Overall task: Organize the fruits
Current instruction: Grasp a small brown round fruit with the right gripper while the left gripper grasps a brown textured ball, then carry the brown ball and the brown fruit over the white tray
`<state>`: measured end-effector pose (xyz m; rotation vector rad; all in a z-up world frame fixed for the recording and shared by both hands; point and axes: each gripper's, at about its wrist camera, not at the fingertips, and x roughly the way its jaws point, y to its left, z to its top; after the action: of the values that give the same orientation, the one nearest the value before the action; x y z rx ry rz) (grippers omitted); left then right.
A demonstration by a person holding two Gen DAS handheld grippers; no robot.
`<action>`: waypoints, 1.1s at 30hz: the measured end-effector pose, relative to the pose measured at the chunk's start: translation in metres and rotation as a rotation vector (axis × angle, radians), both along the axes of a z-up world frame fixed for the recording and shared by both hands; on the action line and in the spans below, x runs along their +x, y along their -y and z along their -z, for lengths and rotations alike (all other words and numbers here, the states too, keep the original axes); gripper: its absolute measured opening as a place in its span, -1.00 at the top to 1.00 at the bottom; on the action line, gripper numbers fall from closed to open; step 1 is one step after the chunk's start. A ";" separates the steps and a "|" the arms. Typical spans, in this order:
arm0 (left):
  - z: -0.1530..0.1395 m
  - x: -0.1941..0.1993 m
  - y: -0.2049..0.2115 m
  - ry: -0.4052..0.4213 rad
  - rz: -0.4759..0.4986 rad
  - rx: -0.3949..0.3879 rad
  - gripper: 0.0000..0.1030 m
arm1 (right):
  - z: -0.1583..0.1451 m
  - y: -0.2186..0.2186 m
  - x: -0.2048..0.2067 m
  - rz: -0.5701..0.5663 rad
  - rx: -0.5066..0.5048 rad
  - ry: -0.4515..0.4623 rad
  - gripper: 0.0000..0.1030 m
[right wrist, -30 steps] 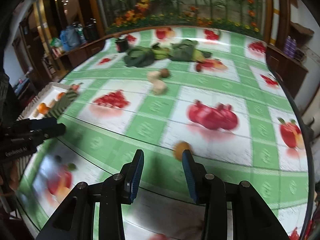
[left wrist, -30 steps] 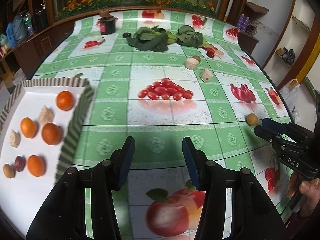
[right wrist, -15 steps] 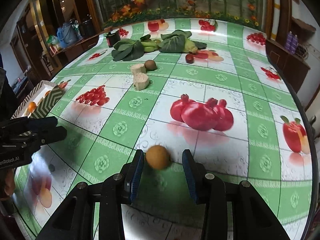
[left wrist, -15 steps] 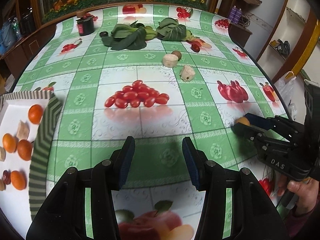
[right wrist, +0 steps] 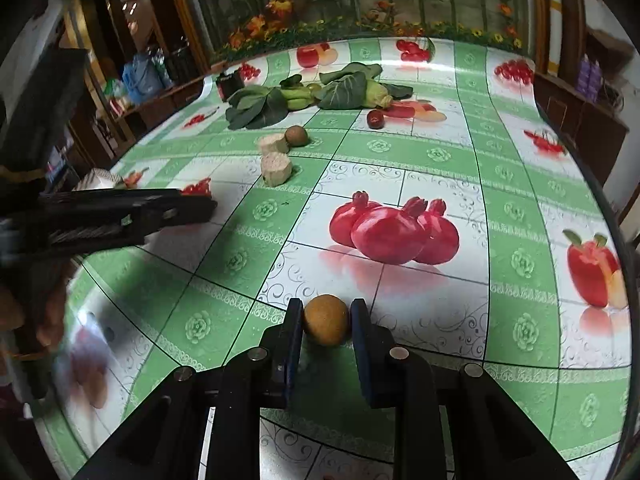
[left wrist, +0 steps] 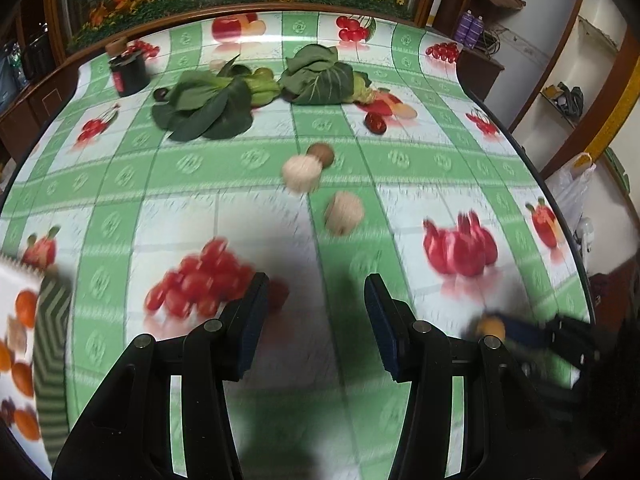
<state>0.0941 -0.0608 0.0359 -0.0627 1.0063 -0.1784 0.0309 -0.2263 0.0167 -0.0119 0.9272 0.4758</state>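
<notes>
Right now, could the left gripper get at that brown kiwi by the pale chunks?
Probably yes: the left gripper has empty, parted jaws, and only bare tablecloth lies before the kiwi.

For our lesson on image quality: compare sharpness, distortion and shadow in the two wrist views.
Left wrist view: motion-blurred throughout, tray and printed tablecloth smeared, with a dark shadow ahead of the left gripper. Right wrist view: mostly sharp, small brown fruit crisp, blur at far left; both bend the table edge.
</notes>
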 end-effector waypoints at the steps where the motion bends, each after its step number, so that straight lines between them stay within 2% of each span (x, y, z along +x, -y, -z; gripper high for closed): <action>1: 0.001 0.008 0.005 0.000 0.004 0.000 0.07 | 0.001 0.003 0.001 0.003 0.019 -0.005 0.54; 7: 0.011 0.036 0.024 0.000 0.040 0.042 0.07 | 0.001 0.013 0.004 0.023 0.076 -0.024 0.54; 12: 0.018 0.052 0.027 0.014 0.053 0.056 0.07 | 0.001 0.012 0.003 0.018 0.073 -0.022 0.54; 13: 0.018 0.052 0.027 0.022 0.062 0.048 0.09 | 0.001 0.012 0.003 0.016 0.074 -0.022 0.54; 14: 0.019 0.052 0.028 0.024 0.073 0.043 0.23 | 0.001 0.012 0.003 0.015 0.073 -0.022 0.54; 15: 0.019 0.051 0.029 0.033 0.080 0.053 0.47 | 0.001 0.011 0.003 0.012 0.072 -0.022 0.54; 16: 0.019 0.049 0.029 0.039 0.088 0.069 0.52 | 0.001 0.011 0.003 0.011 0.072 -0.022 0.54; 21: 0.018 0.034 0.022 0.040 0.089 0.064 0.52 | 0.001 0.010 0.001 0.004 0.078 -0.026 0.54; 33: 0.000 -0.038 -0.014 0.076 0.060 0.041 0.52 | -0.003 -0.014 -0.009 -0.035 0.062 -0.018 0.54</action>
<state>0.0560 -0.0464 0.0355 0.0115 0.9361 -0.2130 0.0217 -0.2118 0.0193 0.0326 0.9309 0.5382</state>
